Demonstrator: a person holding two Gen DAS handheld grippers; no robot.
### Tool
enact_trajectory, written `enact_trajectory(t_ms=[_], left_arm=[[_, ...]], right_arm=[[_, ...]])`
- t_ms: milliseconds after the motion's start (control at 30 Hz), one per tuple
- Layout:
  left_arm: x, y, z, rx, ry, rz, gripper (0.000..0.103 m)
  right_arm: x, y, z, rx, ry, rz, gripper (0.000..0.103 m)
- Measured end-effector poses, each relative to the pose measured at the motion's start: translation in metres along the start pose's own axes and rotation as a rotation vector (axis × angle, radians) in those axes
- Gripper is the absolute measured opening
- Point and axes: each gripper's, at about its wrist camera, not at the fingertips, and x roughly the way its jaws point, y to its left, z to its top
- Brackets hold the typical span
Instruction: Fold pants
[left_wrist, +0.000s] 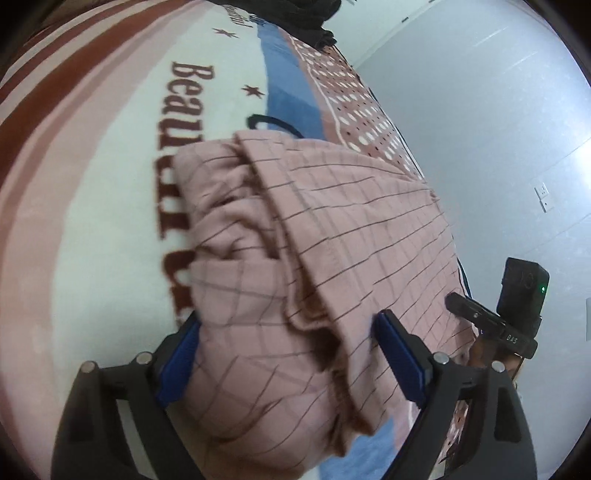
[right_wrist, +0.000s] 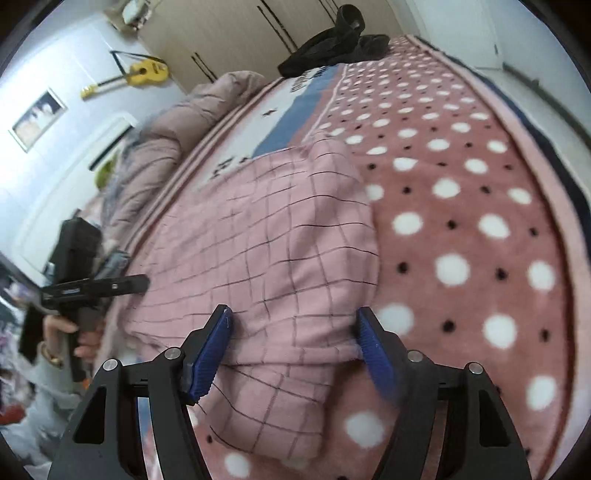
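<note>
Pink pants (left_wrist: 332, 221) with a thin dark grid lie folded in a bundle on the bed blanket (left_wrist: 110, 192). My left gripper (left_wrist: 288, 317) is open, its blue pads on either side of the near end of the bundle, with rumpled cloth between them. The pants (right_wrist: 277, 229) also fill the middle of the right wrist view. There my right gripper (right_wrist: 293, 311) is open too, straddling the near folded edge. The left gripper's body (right_wrist: 92, 288), held by a hand (right_wrist: 66, 332), shows at the left edge of that view.
The blanket has a polka-dot part (right_wrist: 461, 221) to the right of the pants. Dark clothes (right_wrist: 332, 48) lie at the far end of the bed, and a pink duvet (right_wrist: 166, 147) is bunched at the left. A yellow guitar (right_wrist: 144, 72) hangs on the wall.
</note>
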Motion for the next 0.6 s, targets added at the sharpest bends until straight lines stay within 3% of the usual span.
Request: enact_trajectory(t_ms=[100,200,333,600], left_arm=[[0.008,-0.010,0.003,-0.004,0.003,-0.029,0.076],[0.010,-0.015,0.005,0.000,0.002,-0.025,0.046],[-0.001,-0.030,0.003,0.054,-0.032,0.003,0.024],[-0.065,-0.066,0.007,0.146,-0.143,-0.028,0.019]], right_arm=[[0.006,0.006,0.002,0.000,-0.008,0.011,0.058],[0.006,0.013,0.002,-0.006,-0.022,0.009,0.042],[0.000,0.026,0.004,-0.037,-0.051,-0.006,0.026],[-0.046,0.078,0.011,-0.110,-0.165,-0.020,0.020]])
